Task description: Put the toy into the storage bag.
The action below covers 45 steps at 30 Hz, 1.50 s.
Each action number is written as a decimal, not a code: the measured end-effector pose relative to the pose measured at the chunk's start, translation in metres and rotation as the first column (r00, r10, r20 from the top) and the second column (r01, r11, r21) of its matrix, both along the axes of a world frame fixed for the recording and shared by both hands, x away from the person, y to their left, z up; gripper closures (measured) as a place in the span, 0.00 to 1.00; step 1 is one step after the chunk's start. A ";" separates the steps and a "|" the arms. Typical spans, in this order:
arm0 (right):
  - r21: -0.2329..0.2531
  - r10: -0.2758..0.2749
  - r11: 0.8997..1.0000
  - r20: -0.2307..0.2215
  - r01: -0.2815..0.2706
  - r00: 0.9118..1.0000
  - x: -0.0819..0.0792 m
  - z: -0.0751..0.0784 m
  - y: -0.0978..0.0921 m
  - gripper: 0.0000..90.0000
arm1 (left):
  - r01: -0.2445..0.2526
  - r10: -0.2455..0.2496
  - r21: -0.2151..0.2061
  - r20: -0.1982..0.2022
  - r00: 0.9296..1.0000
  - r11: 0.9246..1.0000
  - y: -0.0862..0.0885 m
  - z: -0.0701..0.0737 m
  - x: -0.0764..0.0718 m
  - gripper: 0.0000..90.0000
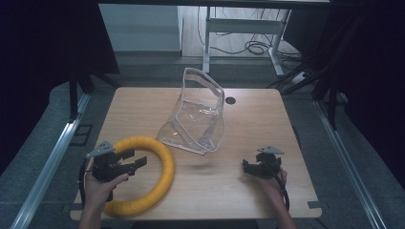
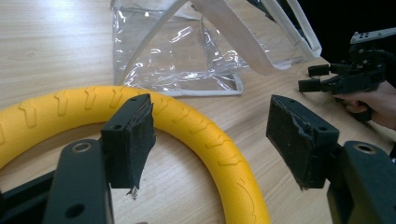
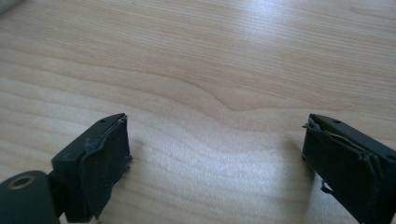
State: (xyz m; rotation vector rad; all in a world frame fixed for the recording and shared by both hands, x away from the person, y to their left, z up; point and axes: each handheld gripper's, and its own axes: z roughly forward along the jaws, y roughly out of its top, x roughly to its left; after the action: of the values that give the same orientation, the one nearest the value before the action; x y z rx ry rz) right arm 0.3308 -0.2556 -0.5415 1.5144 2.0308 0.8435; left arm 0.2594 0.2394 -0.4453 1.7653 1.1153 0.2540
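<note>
A yellow foam ring [image 1: 162, 164] [image 2: 205, 140] lies flat on the wooden table [image 1: 248, 119] at the front left. A clear plastic bag with white straps [image 1: 198, 114] [image 2: 187, 51] stands behind it, near the table's middle. My left gripper [image 1: 139, 164] [image 2: 210, 135] hovers open over the ring, one jaw inside the ring's hole and the other outside it, nothing gripped. At the front right, my right gripper [image 1: 244, 165] [image 3: 215, 163] [image 2: 313, 77] is held open just above bare wood, pointing left.
A small dark hole [image 1: 230, 100] sits in the table near the far edge. Metal rails [image 1: 52, 157] run along both sides of the table. A desk frame and cables [image 1: 253, 45] stand on the floor beyond it.
</note>
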 end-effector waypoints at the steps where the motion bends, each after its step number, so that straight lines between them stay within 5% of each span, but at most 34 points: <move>1: 0.003 0.002 1.000 0.001 -0.002 1.000 -0.001 0.000 -0.001 0.10 | 0.000 0.000 0.005 0.002 1.000 1.000 0.000 0.000 0.000 0.36; 34: 0.006 0.036 0.999 0.012 -0.036 0.999 -0.003 0.001 -0.001 0.17 | 0.008 -0.007 0.043 -0.012 1.000 0.999 -0.002 0.004 0.000 0.36; 39: 0.005 0.035 0.999 0.012 -0.035 0.999 -0.003 0.001 -0.001 0.17 | 0.067 -0.066 0.072 -0.007 0.998 0.995 -0.002 0.014 -0.007 0.36; 41: 0.005 0.035 0.999 0.013 -0.035 0.999 -0.003 0.001 -0.001 0.17 | 0.116 -0.115 0.054 -0.020 0.993 0.992 0.001 0.018 -0.009 0.35; 45: 0.005 0.034 0.999 0.013 -0.034 0.999 -0.003 0.001 -0.001 0.17 | 0.166 -0.162 0.099 -0.046 0.986 0.981 0.001 0.023 -0.012 0.35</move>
State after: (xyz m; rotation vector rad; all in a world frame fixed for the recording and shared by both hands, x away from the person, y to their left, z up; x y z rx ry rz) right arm 0.3276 -0.2562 -0.5408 1.4771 2.0524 0.8705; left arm 0.2476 0.2406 -0.4220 1.9493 0.9912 0.1807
